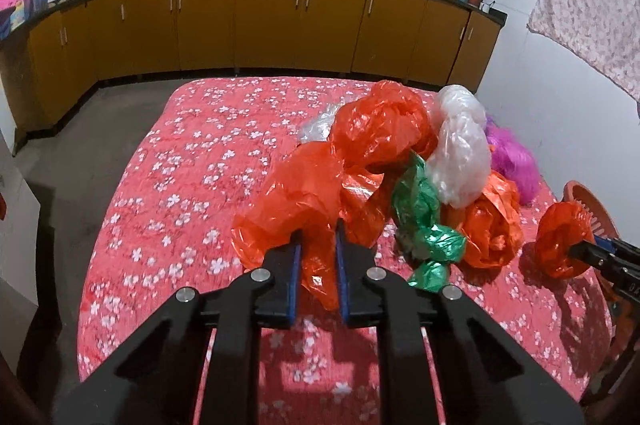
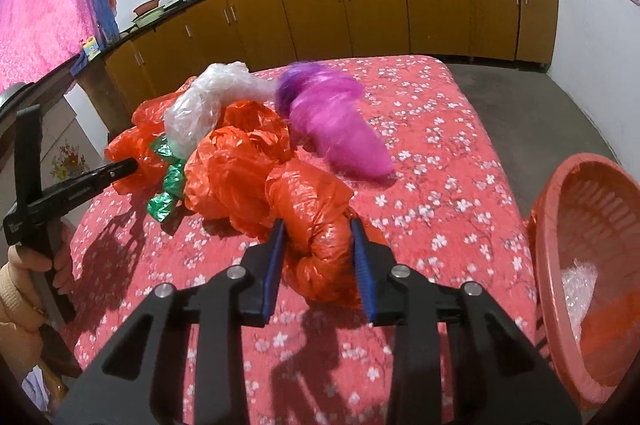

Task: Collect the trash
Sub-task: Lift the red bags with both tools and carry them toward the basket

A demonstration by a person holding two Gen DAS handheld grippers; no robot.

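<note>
While both grippers' fingers (image 1: 298, 245) (image 2: 358, 237) pinch orange bags (image 1: 304, 209) (image 2: 316, 225), perhaps six bags, one basket (image 2: 560, 209)

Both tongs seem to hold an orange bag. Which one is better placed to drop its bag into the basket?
Probably the right tongs: their orange bag hangs right beside the basket, while the left tongs sit across the pile.

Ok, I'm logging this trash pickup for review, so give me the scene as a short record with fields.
surface: bed with red floral cover
left gripper: shut on an orange bag
right gripper: shut on another orange bag
loose pile: orange, clear bag, green bag, pink bag
bin: red basket at the bed's edge, clear plastic inside
</note>
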